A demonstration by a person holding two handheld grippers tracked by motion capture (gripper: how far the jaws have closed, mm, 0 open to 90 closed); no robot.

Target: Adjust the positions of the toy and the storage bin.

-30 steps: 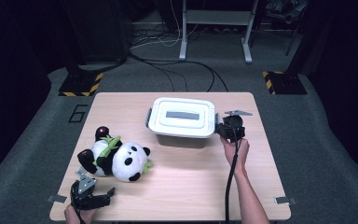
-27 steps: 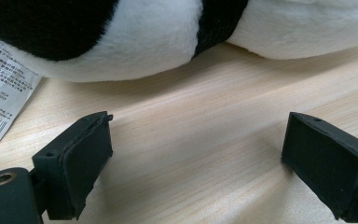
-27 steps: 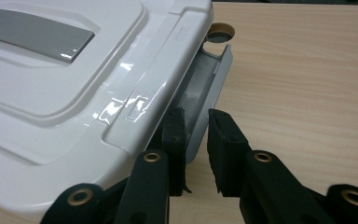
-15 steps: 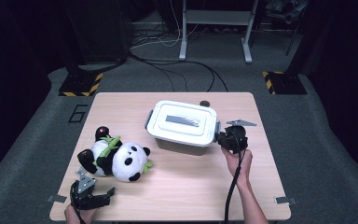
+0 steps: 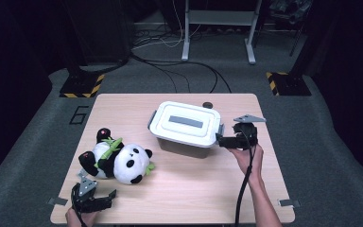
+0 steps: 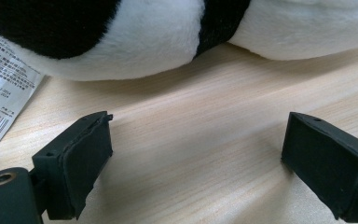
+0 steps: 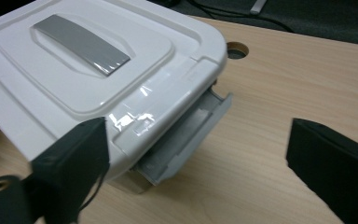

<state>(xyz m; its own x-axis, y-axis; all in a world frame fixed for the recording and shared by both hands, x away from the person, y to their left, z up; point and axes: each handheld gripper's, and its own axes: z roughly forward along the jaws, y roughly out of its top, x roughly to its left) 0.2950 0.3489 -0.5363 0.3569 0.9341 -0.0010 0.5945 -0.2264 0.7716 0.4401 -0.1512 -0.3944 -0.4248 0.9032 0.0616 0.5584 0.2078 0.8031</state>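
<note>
Latch (image 7: 186,137) detail comes from the right gripper view: a grey flap hanging loose off the box (image 5: 185,128) end, between the right claw's (image 5: 223,141) jaws, which have just been opening. From above, the box's long side points at that claw. Left claw (image 5: 105,198), jaws apart, sits just short of the panda (image 5: 118,161).

White box (image 5: 185,126), black-and-white panda (image 5: 118,160)

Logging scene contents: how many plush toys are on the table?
1. A panda plush lies on the table's left side, just ahead of the left gripper; the lidded white box could hide others.
</note>
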